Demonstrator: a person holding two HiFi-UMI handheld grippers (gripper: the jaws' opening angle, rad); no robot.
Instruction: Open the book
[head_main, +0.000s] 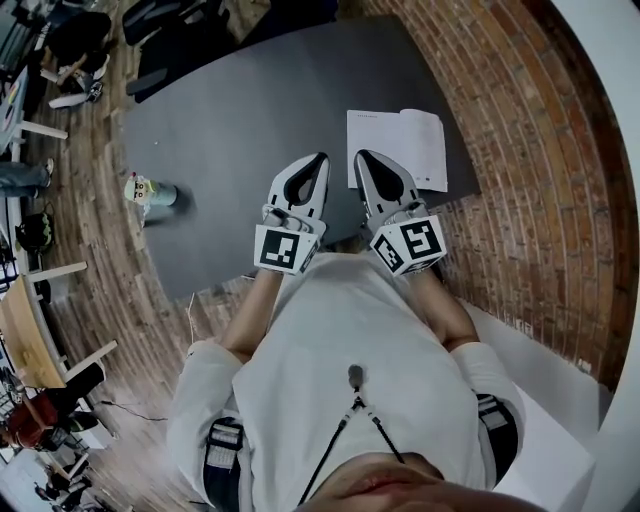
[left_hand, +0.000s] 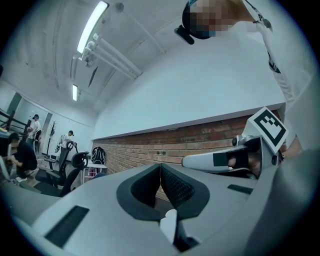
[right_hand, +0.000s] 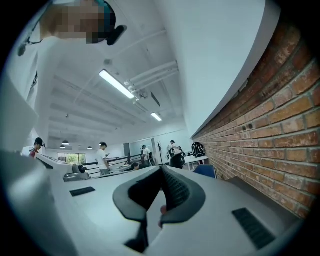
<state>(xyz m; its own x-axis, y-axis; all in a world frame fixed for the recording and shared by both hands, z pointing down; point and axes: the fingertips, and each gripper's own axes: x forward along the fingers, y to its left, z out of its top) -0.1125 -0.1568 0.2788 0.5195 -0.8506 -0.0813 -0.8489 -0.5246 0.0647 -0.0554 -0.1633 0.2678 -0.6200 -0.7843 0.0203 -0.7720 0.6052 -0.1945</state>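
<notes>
A white book (head_main: 397, 148) lies with its pages showing on the dark grey table (head_main: 240, 130), at the far right. In the head view both grippers are held level in front of the person's chest, side by side over the table's near edge. My left gripper (head_main: 322, 158) is shut with nothing in it, its tip left of the book. My right gripper (head_main: 361, 155) is also shut and empty, its tip just at the book's near left corner and above it. The left gripper view shows its own pads (left_hand: 172, 186) pressed together, and the right gripper (left_hand: 220, 160) beside it. The book is in neither gripper view.
A small colourful bottle-like object (head_main: 148, 192) stands near the table's left edge. A brick wall (head_main: 530, 150) runs along the right side, close to the table. Chairs, desks and people fill the room at the far left (head_main: 40, 60).
</notes>
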